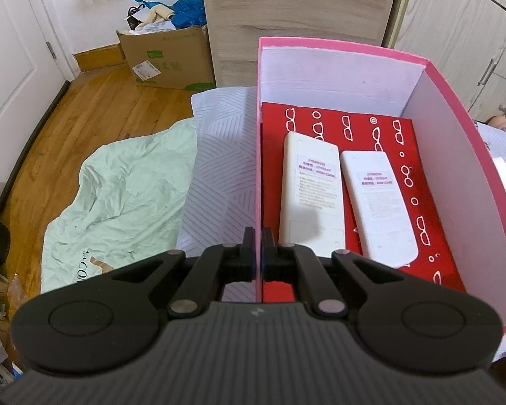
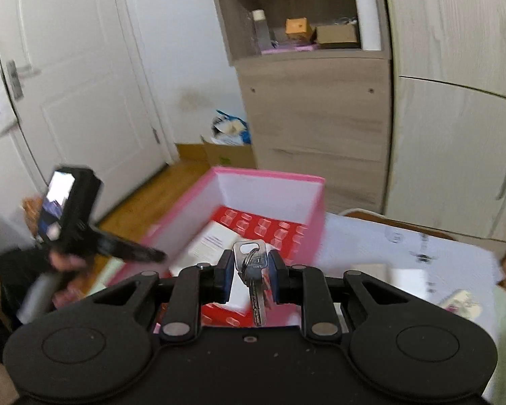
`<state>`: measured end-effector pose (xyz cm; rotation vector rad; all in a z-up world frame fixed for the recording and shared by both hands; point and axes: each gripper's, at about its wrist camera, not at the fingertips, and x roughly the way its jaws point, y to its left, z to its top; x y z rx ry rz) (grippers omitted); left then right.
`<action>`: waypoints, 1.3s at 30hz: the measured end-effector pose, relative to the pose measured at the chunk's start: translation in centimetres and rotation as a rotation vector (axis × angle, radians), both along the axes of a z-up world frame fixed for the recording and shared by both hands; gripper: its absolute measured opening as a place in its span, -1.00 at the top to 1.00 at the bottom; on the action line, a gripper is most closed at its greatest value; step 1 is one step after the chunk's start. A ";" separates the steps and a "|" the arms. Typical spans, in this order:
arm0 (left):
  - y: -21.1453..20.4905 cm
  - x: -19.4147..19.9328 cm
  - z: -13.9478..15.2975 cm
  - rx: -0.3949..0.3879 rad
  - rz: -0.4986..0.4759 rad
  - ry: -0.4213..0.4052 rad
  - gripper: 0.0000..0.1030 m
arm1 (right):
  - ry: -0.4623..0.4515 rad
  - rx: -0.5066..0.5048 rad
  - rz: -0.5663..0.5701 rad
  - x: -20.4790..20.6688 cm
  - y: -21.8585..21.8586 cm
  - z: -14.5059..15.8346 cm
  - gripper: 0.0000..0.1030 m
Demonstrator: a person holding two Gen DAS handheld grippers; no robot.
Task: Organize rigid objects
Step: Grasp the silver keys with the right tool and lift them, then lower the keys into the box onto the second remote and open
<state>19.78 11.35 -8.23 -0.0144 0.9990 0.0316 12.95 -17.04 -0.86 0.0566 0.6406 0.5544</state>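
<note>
2 remotes [image 1: 340, 199] fill the pink box [image 1: 462, 141] centre; left gripper [image 1: 259, 248] clamps its wall, right gripper [image 2: 251, 271] clamps keys [image 2: 253, 270]; I aim them lower right, onto bare red.

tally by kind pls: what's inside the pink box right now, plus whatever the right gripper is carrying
White remotes, lying label side up in the pink box: 2, the left one and the right one
Red patterned flat item under them: 1
Key bunch held in the right gripper: 1
Total: 4
</note>
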 end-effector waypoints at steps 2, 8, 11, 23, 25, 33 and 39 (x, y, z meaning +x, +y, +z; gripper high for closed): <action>0.1 -0.2 0.1 -0.010 -0.001 0.000 0.96 | 0.020 0.034 0.024 0.5 1.0 -0.1 0.52; 0.2 -0.3 0.3 -0.013 -0.004 -0.006 0.97 | 0.111 0.108 0.083 2.8 4.5 -2.1 0.51; 0.1 -0.3 0.3 -0.008 -0.010 -0.007 0.96 | 0.158 0.110 0.091 4.1 6.3 -3.6 0.51; 0.3 -0.4 0.6 -0.023 -0.020 -0.014 0.96 | 0.155 0.000 0.035 8.3 10.1 -7.3 0.48; 0.4 -0.4 0.6 -0.027 -0.024 -0.015 0.95 | 0.093 -0.082 0.006 8.0 10.3 -7.1 0.48; 0.6 -0.4 0.6 -0.027 -0.034 -0.016 0.94 | 0.024 -0.094 -0.026 6.3 6.8 -4.0 0.43; 0.5 -0.4 0.6 -0.028 -0.035 -0.017 0.94 | 0.069 -0.081 -0.044 4.7 2.8 -2.0 0.37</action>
